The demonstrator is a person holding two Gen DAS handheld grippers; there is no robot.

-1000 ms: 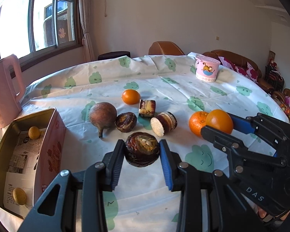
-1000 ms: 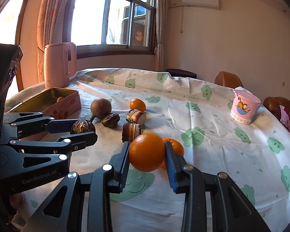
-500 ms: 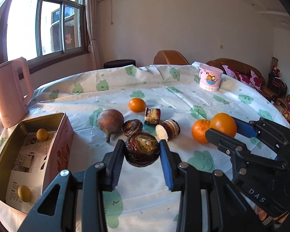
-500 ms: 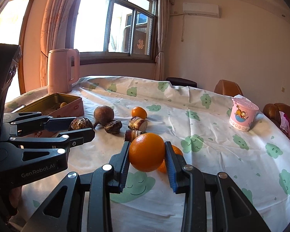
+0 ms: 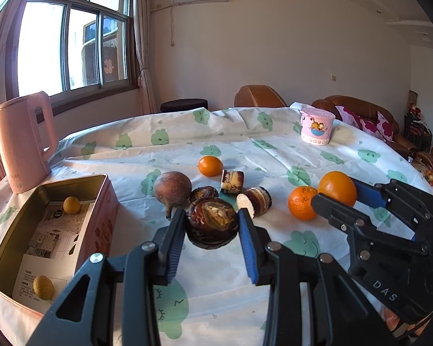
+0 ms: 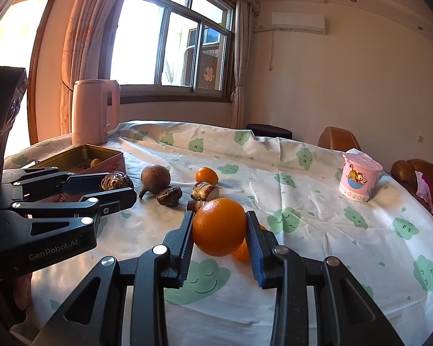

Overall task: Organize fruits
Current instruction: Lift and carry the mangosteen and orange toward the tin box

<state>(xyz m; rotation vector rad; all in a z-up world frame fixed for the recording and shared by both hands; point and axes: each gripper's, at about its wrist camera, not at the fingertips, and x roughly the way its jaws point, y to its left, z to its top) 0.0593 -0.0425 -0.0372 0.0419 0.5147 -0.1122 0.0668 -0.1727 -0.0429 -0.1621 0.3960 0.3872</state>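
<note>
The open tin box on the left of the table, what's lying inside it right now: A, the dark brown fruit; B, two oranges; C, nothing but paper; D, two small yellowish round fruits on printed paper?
D: in the left wrist view the tin box holds one small yellowish fruit near its far end and another near its near end, both resting on printed paper.

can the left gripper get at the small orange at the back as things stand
Probably not yet: the left gripper is shut on a dark brown fruit, and other fruit lies before the small orange.
</note>
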